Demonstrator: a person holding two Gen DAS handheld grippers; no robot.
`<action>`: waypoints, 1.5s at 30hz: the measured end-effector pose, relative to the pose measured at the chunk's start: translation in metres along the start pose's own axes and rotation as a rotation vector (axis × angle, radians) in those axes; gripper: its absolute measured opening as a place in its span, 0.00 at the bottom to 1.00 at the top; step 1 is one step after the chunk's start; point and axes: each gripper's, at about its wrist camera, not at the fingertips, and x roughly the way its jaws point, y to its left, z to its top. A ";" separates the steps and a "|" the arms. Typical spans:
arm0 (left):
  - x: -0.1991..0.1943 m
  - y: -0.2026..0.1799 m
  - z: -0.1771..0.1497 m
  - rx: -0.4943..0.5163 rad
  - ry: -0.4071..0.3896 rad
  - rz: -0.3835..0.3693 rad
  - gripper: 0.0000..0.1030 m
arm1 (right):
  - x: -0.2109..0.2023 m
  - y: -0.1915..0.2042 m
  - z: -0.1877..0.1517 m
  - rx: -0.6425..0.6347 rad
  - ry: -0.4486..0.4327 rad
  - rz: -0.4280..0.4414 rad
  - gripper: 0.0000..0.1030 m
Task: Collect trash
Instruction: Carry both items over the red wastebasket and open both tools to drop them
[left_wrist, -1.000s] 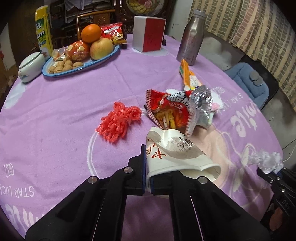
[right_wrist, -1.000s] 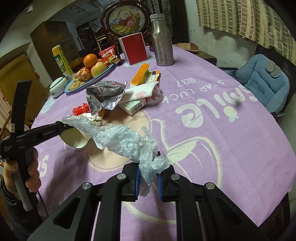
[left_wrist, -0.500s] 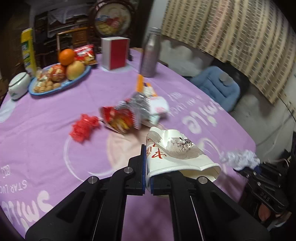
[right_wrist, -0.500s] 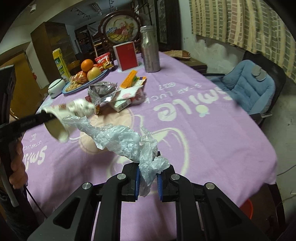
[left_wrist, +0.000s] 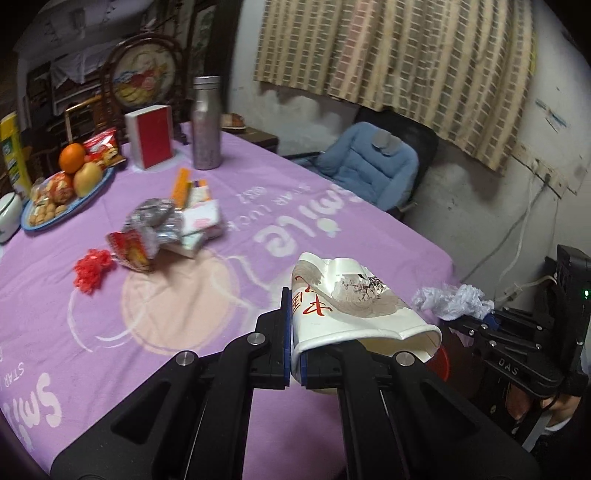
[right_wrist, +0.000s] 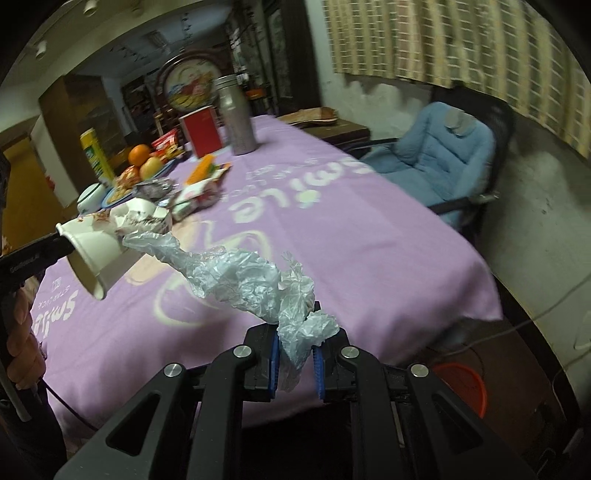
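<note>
Left gripper (left_wrist: 294, 356) pinches a crushed white paper cup (left_wrist: 354, 314), right gripper (right_wrist: 295, 363) clamps crinkled clear plastic film (right_wrist: 240, 280); either thin edge could slip free above the purple surface (right_wrist: 332, 229).

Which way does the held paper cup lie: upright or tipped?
Tipped: the paper cup lies sideways, its crushed rim pinched in the left gripper.

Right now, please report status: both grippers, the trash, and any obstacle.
Left gripper shut on crushed paper cup. Right gripper shut on crumpled plastic bag. More wrappers remain on table. Red bin beyond table edge, path looks clear.
</note>
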 end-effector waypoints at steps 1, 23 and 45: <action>0.003 -0.009 -0.001 0.017 0.008 -0.011 0.04 | -0.003 -0.009 -0.004 0.014 -0.001 -0.007 0.15; 0.152 -0.250 -0.064 0.385 0.356 -0.296 0.04 | 0.029 -0.235 -0.149 0.442 0.200 -0.212 0.15; 0.369 -0.327 -0.163 0.406 0.763 -0.194 0.04 | 0.133 -0.347 -0.249 0.712 0.419 -0.293 0.15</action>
